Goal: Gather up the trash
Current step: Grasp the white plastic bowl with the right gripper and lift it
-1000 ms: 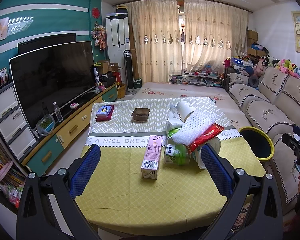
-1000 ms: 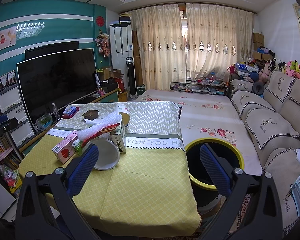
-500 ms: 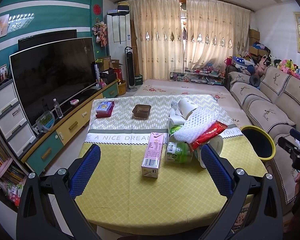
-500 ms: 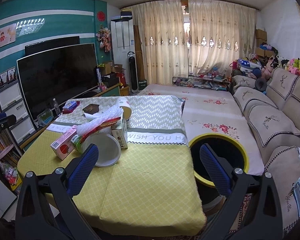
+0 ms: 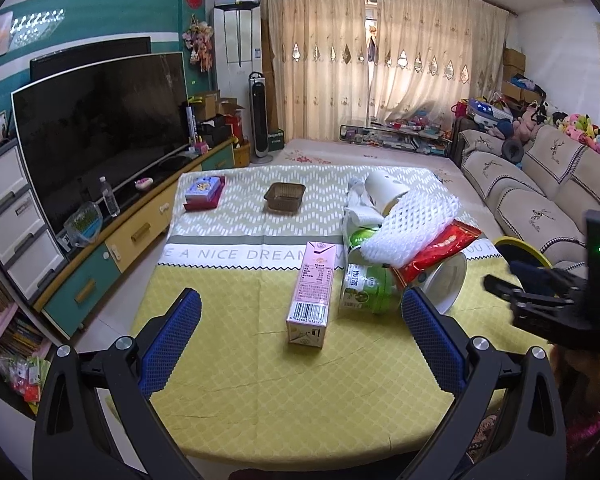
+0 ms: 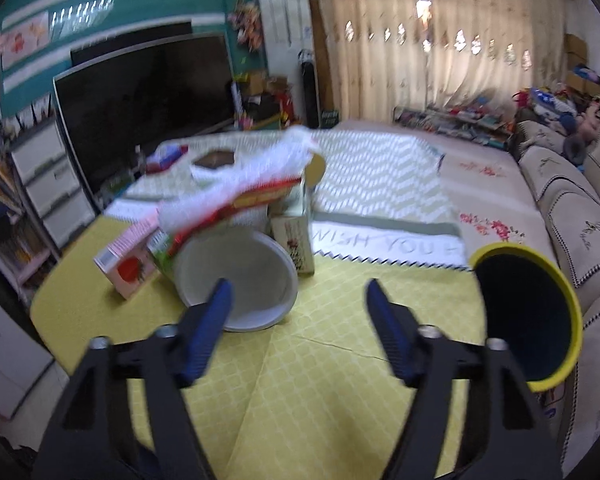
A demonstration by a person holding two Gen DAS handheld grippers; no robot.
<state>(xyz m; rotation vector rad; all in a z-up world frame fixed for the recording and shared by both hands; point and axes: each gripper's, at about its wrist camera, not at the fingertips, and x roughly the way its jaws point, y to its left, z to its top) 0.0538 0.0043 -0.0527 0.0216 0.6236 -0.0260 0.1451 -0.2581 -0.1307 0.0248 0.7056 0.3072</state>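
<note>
A pile of trash lies on the yellow-clothed table (image 5: 260,380): a pink carton (image 5: 311,294), a green can (image 5: 362,290), a white paper bowl (image 5: 448,282) on its side, a red wrapper (image 5: 436,250), white foam netting (image 5: 414,222) and a white cup (image 5: 384,192). My left gripper (image 5: 300,344) is open and empty, just short of the carton. My right gripper (image 6: 298,312) is open and empty, close in front of the bowl (image 6: 236,276); the view is blurred. The yellow-rimmed black bin (image 6: 528,312) stands right of the table.
A brown tray (image 5: 285,197) and a boxed item (image 5: 204,191) sit on the far half of the table. A TV (image 5: 100,128) and low cabinet run along the left, a sofa (image 5: 540,196) along the right. A small carton (image 6: 294,244) stands by the bowl.
Both grippers have moved forward toward the trash pile. The right gripper has swung left and down toward the bowl and its jaws stand closer together than before.
</note>
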